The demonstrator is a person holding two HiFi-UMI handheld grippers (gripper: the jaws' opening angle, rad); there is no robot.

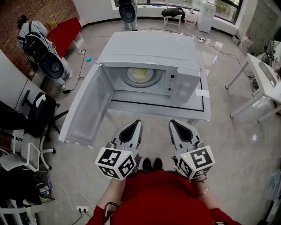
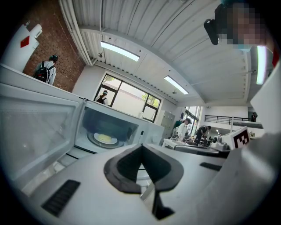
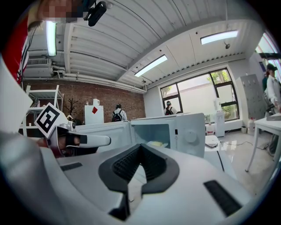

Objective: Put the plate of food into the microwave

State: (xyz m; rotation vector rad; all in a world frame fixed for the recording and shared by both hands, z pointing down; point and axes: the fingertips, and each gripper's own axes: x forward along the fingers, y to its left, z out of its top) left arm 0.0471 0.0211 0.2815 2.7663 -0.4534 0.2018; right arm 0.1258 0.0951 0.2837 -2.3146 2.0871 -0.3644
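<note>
The white microwave [image 1: 149, 52] stands on a low white table [image 1: 199, 110] with its door [image 1: 85, 105] swung wide to the left. The plate of yellow food [image 1: 140, 75] rests on the turntable inside; it also shows in the left gripper view [image 2: 104, 139] and the right gripper view [image 3: 156, 143]. My left gripper [image 1: 136, 124] and right gripper [image 1: 174, 124] hang side by side short of the table's front edge, pointing at the microwave. Both are shut with nothing between the jaws, as each gripper's own view shows [image 2: 141, 151] [image 3: 140, 149].
Black office chairs [image 1: 41, 114] and a desk stand at the left. A second white table [image 1: 263, 83] is at the right. Cables run over the floor behind the microwave. People stand at the far left [image 1: 33, 37] and far end [image 1: 128, 13] of the room.
</note>
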